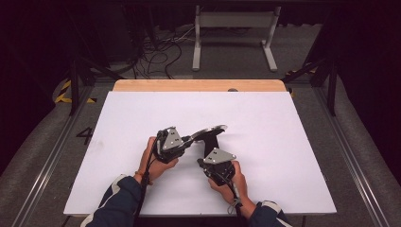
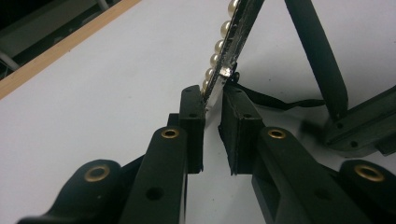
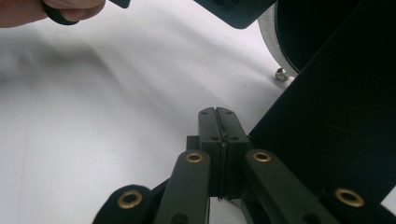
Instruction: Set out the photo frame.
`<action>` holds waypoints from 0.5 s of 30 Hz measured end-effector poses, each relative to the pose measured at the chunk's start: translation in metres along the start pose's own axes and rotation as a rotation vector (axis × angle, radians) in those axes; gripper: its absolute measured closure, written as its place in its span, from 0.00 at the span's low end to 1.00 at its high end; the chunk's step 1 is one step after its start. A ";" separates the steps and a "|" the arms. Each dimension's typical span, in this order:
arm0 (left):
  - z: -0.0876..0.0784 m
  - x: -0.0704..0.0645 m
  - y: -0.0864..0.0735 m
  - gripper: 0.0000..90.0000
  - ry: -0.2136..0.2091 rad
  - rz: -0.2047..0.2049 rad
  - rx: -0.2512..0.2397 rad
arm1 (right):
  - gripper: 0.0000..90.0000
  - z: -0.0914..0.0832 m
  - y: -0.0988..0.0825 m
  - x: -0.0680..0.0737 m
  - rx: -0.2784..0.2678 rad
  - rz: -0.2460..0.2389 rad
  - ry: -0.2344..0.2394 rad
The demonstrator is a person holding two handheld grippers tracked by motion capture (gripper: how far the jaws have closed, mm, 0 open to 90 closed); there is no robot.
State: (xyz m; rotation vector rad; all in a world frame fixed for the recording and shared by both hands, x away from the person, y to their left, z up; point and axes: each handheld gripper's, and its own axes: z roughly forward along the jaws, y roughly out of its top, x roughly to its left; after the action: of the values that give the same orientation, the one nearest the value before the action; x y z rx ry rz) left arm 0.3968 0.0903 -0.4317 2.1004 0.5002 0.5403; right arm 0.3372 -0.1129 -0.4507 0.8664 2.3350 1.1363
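White table (image 1: pixel 283 142), grey floor (image 1: pixel 227 75), dark surrounds.

Two grippers are counted on the white table (image 1: pixel 283 142): the left gripper (image 1: pixel 191 139) and the right gripper (image 1: pixel 211 150). One pearl-edged frame (image 1: pixel 210 131) and one hinged black stand (image 1: pixel 211 142) are held above that table.

White table (image 1: pixel 142 123), wood far edge; silver frame (image 2: pixel 233 42), cream pearls (image 2: pixel 219 46); black jaws.

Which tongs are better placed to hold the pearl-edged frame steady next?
Left, most likely. The left tongs already sit on either side of the pearl-edged frame, pads against its silver rim. The right tongs are shut beside the black stand, off the rim.
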 end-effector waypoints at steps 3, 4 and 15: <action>-0.001 -0.001 0.000 0.89 0.004 0.010 -0.006 | 1.00 -0.001 0.000 -0.002 0.003 0.006 -0.001; -0.002 0.000 -0.001 0.96 -0.006 0.004 -0.015 | 1.00 -0.001 -0.001 -0.003 0.007 0.005 -0.002; 0.002 -0.002 -0.001 0.88 -0.008 0.006 -0.009 | 1.00 0.000 -0.004 -0.009 0.022 0.026 0.013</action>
State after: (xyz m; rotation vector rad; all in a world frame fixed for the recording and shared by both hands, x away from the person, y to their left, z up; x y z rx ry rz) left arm 0.3957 0.0882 -0.4340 2.0951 0.4855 0.5364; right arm 0.3418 -0.1209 -0.4533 0.9026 2.3579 1.1322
